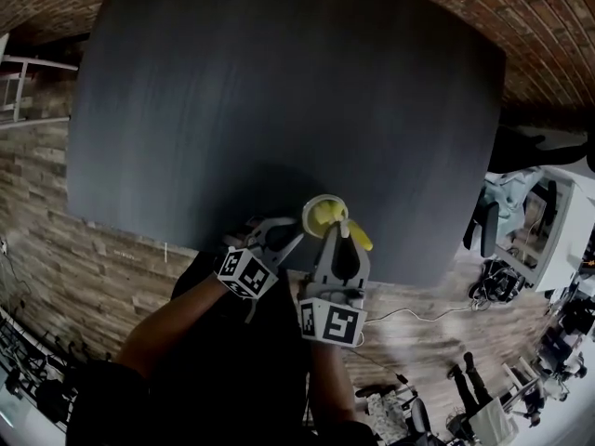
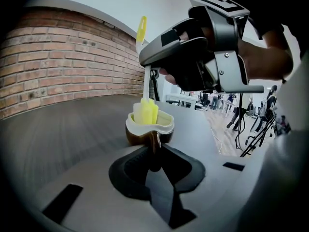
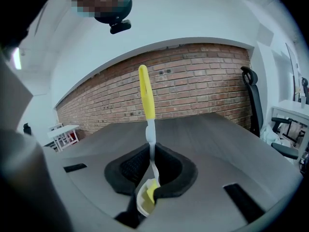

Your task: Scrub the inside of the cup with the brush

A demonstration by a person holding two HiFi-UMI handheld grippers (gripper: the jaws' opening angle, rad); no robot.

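A small brown cup (image 2: 148, 129) with a cream inside is held by its handle in my left gripper (image 2: 155, 151), which is shut on it. In the head view the cup (image 1: 324, 215) sits above the near edge of the dark table (image 1: 279, 91). My right gripper (image 3: 150, 170) is shut on the white stem of a brush (image 3: 147, 100) with a yellow handle. The brush's yellow head (image 2: 145, 111) sits inside the cup. The cup rim (image 3: 144, 201) shows just below the right jaws.
A brick wall (image 2: 63, 66) stands behind the table. Off the table's right side are an office chair (image 3: 253, 100), desks and cables on a wood floor (image 1: 437, 342). The person's dark sleeves (image 1: 186, 323) fill the lower head view.
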